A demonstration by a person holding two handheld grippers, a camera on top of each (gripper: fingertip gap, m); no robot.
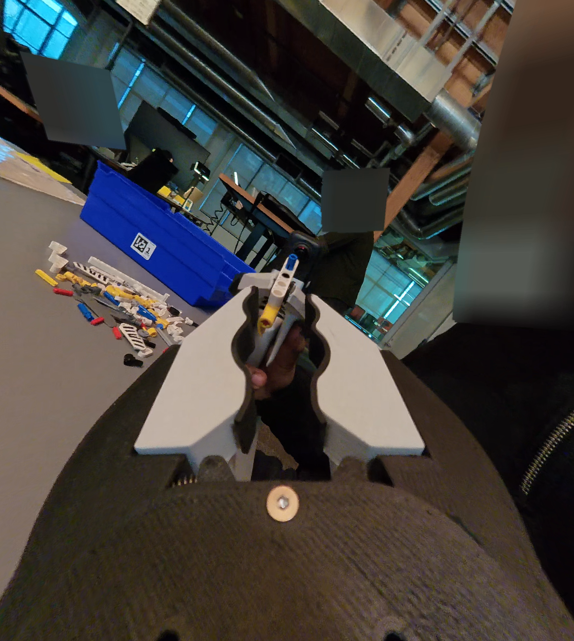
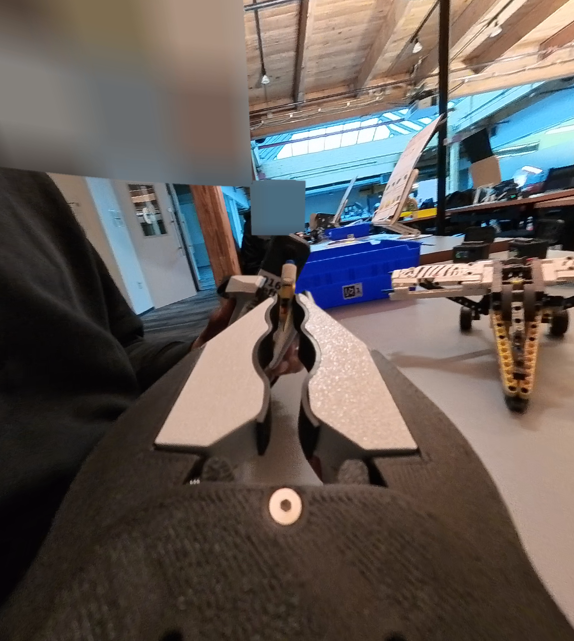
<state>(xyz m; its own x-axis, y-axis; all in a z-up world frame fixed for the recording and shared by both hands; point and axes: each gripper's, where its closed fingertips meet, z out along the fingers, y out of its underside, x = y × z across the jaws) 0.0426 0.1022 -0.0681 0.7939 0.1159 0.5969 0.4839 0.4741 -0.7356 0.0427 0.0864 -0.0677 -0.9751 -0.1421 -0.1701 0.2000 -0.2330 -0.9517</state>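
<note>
Left claw (image 1: pixel 280 295): fingers apart, pads clear of the part standing between its tips; right claw (image 2: pixel 287 295) meets it head-on, fingers closed on the same part: white beam (image 1: pixel 283 281), yellow connector (image 1: pixel 268 314) at the low end, blue pin (image 1: pixel 292 260) on top; I judge the right alone carries it. Left of my left claw: loose parts (image 1: pixel 122 305) on the table (image 1: pixel 18 347), blue bin (image 1: pixel 160 236) beyond. Right of my right claw: brick-built plane (image 2: pixel 514 312).
</note>
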